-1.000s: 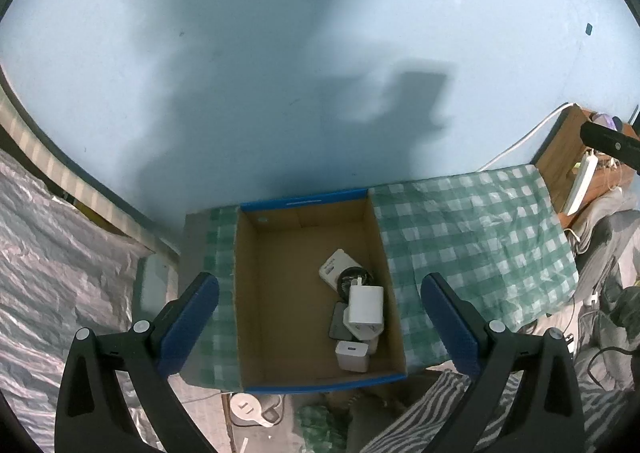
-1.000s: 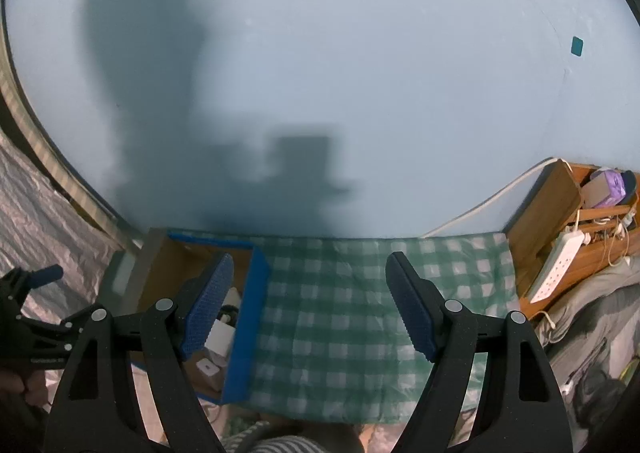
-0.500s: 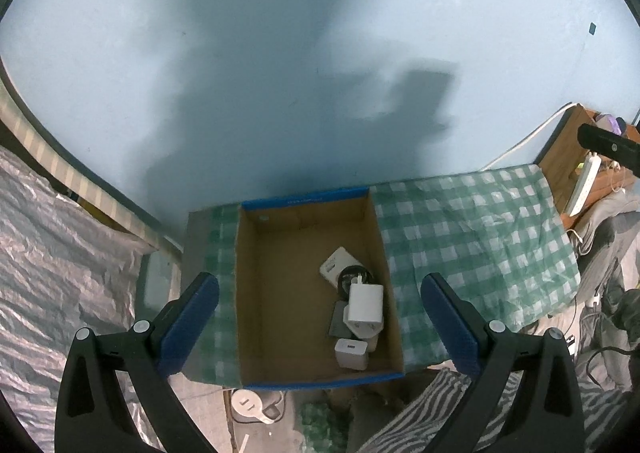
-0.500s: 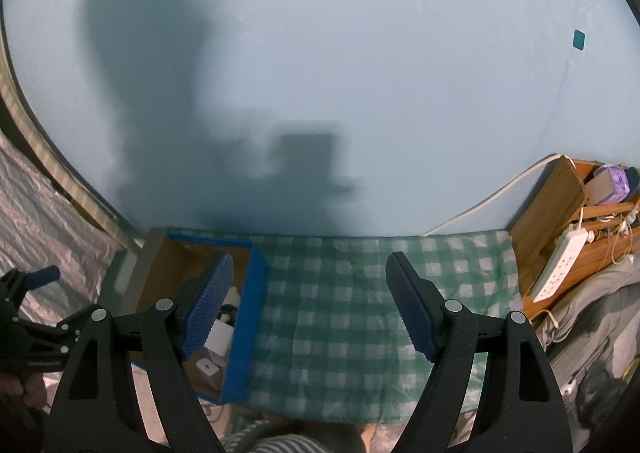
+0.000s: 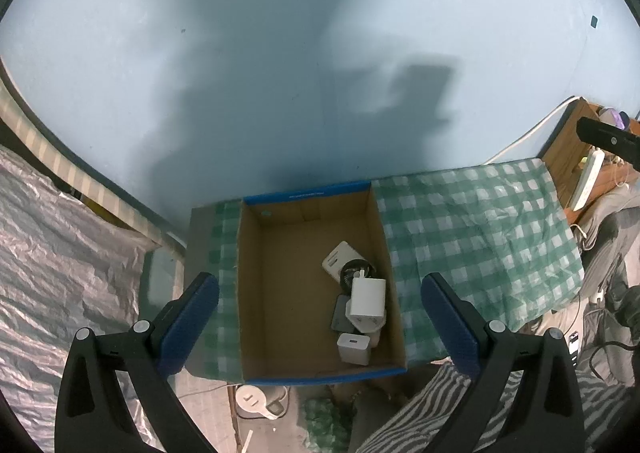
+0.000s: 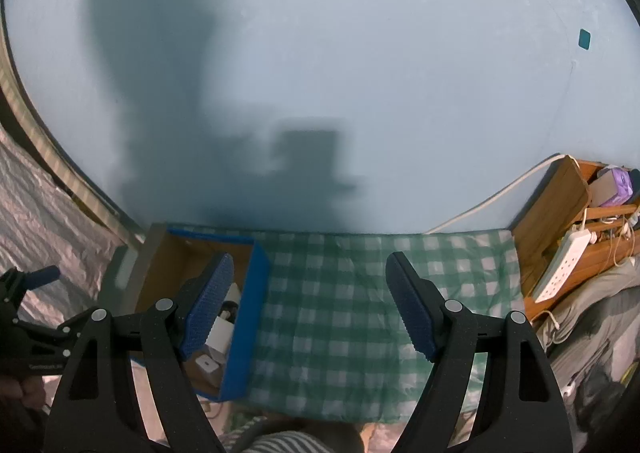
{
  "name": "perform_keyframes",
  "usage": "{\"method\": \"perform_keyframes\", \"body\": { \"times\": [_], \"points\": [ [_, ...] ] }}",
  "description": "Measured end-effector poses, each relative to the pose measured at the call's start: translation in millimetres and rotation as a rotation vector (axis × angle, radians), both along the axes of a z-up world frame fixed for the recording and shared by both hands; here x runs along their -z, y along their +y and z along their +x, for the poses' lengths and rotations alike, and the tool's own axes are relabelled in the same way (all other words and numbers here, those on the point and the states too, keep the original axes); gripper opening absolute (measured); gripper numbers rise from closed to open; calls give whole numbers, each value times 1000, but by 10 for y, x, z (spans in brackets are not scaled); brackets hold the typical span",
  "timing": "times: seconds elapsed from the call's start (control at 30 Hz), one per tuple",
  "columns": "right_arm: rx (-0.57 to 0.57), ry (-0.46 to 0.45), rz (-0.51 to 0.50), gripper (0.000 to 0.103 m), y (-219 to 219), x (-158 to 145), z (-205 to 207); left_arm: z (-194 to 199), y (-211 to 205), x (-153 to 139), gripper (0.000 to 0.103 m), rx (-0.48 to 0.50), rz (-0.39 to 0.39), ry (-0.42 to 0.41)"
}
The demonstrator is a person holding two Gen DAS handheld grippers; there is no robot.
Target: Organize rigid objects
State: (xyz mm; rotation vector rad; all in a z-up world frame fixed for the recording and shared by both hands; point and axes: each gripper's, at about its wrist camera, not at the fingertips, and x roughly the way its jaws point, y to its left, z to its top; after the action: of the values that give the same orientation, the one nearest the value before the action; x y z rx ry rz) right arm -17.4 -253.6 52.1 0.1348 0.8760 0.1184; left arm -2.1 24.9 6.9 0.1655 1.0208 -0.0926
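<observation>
Both grippers' jaws spread, empty; white charger lies lengthwise in the cardboard box, prongs pointing far.

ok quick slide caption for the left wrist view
Open left gripper hovering above a cardboard box of white chargers on a green checked cloth.

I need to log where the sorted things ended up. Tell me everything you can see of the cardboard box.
The cardboard box is an open-topped rectangular carton, plain brown inside, with blue rims and blue outer walls. It stands upright on the green checked cloth, at the cloth's left end, its far side near the pale blue wall. A small round hole shows in the far inner wall. White chargers and dark items lie piled against its right inner wall; the rest of its floor is bare. Neither gripper touches it.
</observation>
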Motion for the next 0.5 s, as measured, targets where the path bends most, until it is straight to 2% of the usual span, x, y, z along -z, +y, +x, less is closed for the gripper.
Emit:
{"method": "perform_keyframes", "body": {
  "times": [0.5],
  "points": [
    [1,1,0,78,-8,5,-1,-28,-5,7,102,2,11,-2]
  ]
}}
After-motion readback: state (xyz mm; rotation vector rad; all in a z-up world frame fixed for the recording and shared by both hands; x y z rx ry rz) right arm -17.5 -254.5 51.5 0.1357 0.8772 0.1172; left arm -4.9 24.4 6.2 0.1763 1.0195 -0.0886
